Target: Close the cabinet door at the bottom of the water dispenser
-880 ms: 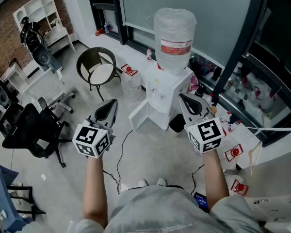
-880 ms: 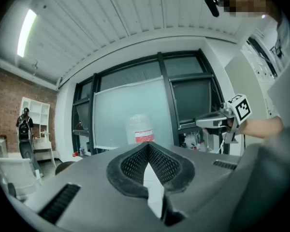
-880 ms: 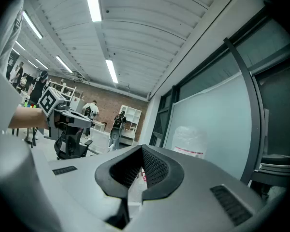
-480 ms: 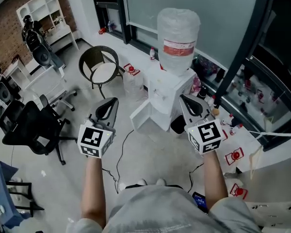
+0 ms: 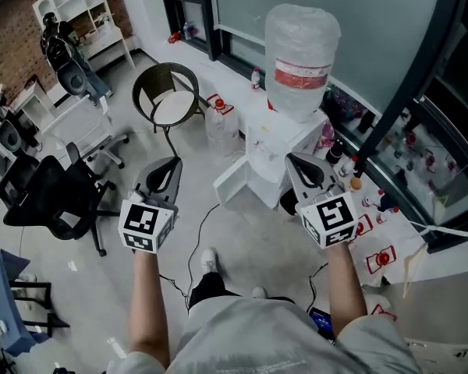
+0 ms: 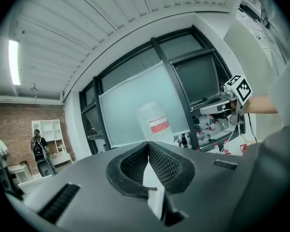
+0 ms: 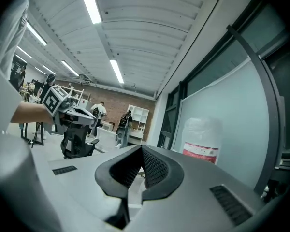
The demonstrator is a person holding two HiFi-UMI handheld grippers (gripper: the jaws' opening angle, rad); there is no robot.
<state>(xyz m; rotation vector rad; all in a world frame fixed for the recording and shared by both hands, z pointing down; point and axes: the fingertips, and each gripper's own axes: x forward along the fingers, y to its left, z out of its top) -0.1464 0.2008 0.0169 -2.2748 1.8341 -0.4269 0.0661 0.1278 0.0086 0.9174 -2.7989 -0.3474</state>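
Looking steeply down on a white water dispenser (image 5: 277,142) standing by the glass wall and carrying an upturned clear bottle (image 5: 303,45) on top. Making out a red label (image 5: 302,76) wrapping the bottle, its pale print too small to read in any view. Finding the cabinet door (image 5: 235,184) at the dispenser's foot hanging wide open, its white panel jutting out over the grey floor toward the left of the head view. Holding the left gripper (image 5: 171,167) out roughly level, left of the open door and apart from it, jaws pressing together with nothing between them. Holding the right gripper (image 5: 292,157) near the dispenser's lower right side, jaws likewise meeting at the tips and gripping nothing. Showing a black-and-white square pattern on the left marker cube (image 5: 147,226) and the right marker cube (image 5: 331,220), with no letters. Noting red-and-white tags (image 5: 381,259) lying on the floor at the right, wording illegible. Passing a round chair (image 5: 165,104) standing left of the dispenser and a black cable (image 5: 196,236) trailing across the floor between the arms.
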